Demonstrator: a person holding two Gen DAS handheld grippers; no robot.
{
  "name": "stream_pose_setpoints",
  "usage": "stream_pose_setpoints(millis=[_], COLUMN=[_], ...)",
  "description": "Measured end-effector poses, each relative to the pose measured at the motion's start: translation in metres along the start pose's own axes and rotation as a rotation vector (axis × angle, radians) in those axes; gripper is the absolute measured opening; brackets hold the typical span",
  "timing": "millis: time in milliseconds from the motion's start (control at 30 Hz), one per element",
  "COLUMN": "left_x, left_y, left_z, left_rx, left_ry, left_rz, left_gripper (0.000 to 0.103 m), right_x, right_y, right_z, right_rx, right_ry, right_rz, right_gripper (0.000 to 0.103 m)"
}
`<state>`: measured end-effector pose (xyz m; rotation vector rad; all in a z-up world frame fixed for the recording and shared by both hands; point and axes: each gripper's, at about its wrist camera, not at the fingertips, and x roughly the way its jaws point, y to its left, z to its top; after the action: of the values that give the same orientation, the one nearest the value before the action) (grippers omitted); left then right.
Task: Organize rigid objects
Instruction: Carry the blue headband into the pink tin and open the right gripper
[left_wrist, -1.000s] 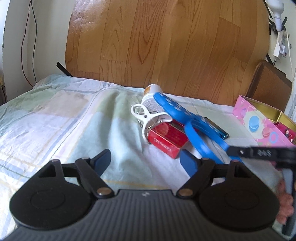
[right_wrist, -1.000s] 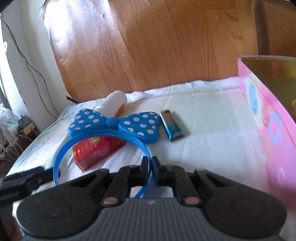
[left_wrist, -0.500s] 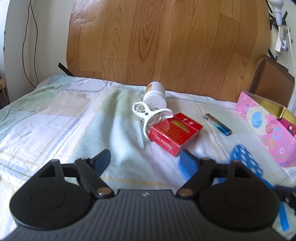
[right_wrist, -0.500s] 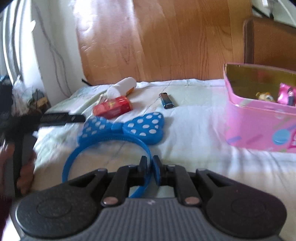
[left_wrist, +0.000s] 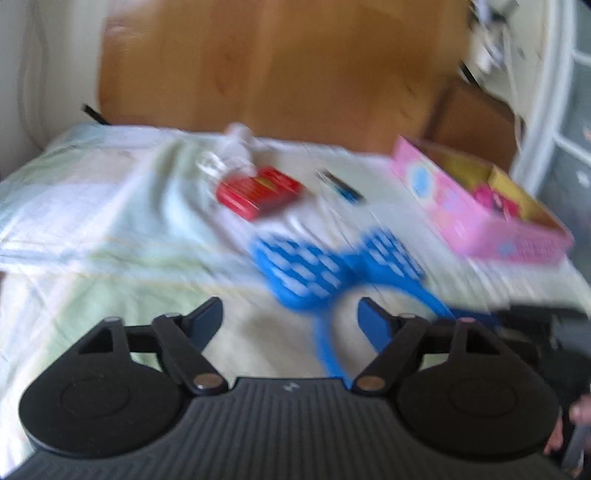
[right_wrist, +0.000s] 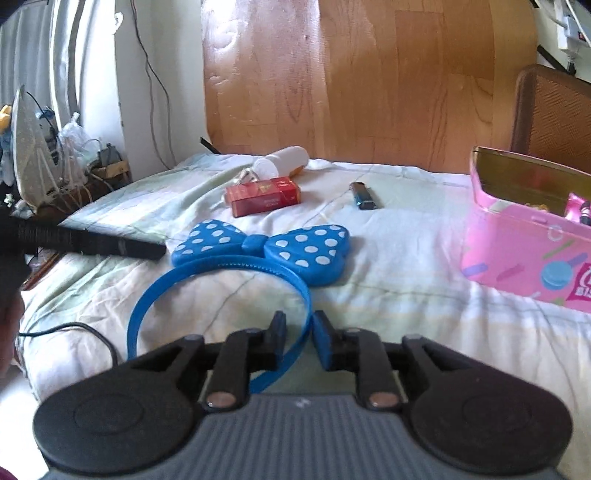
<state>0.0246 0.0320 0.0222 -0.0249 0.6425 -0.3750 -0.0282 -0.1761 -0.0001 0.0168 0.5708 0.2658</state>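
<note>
Right tongs: jaws opening, the blue headband band runs between the pads, which look just clear of it, so treat it as released, not held. Headband lies flat on the bed, bow toward the red pack, well short of the pink tin.

Left tongs: jaws wide but closing, nothing pressed between them; one band end sits in the gap.

To do it well: let the right jaws clear the band fully before you pull away, or you'll drag it. Take the left grip on the band, not the bow, and square the jaws across it before closing.

Views: the right view is sharp, shows the lighter and white bottle clearly. The left view is motion-blurred, but it looks further into the tin.
</note>
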Motion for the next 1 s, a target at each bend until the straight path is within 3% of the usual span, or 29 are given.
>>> stream_pose_setpoints(millis=[67,133,167,200,233,300,467,633,800,900,1000], left_x=[0.015,0.018,0.019,0.019,0.019,0.021,0.037,0.045,0.048,0.042,0.036], left_y=[-0.02,-0.039,-0.044,-0.045,-0.046,-0.053,-0.099,-0.165,-0.238,-0.266,-0.283], left_z=[-0.01,-0.018,-0.018,-0.015,-0.012,-0.006,-0.003,-0.001,-0.003,0.003,0.024], left_rx=[0.055,0.155,0.162,0.145,0.126,0.111,0.214,0.391,0.6,0.661,0.689], left_ry=[0.076,0.023,0.019,0.021,0.019,0.032,0.134,0.183,0.171,0.125,0.068], left_rz=[0.01,0.091,0.08,0.066,0.043,-0.004,-0.117,-0.283,-0.421,-0.477,-0.499], left_gripper=[0.055,0.044,0.028,0.022,0.005,0.005,0.008,0.015,0.024,0.024,0.026], right_x=[-0.003,-0.009,-0.011,-0.013,-0.016,-0.023,-0.048,-0.094,-0.139,-0.162,-0.177], right_y=[-0.002,-0.002,-0.002,0.0,0.001,0.003,-0.032,-0.074,-0.107,-0.117,-0.123], right_z=[-0.001,-0.003,-0.004,-0.005,-0.006,-0.011,-0.026,-0.055,-0.089,-0.098,-0.091], right_rx=[0.003,0.005,0.001,-0.006,-0.017,-0.039,0.038,0.138,0.272,0.313,0.272], right_ry=[-0.017,-0.044,-0.052,-0.061,-0.066,-0.064,-0.065,-0.087,-0.146,-0.222,-0.321], right_rz=[0.015,0.025,0.033,0.039,0.047,0.037,-0.022,-0.147,-0.296,-0.377,-0.452], right_gripper=[0.013,0.009,0.007,0.006,0.006,0.007,0.007,0.007,0.007,0.007,0.007])
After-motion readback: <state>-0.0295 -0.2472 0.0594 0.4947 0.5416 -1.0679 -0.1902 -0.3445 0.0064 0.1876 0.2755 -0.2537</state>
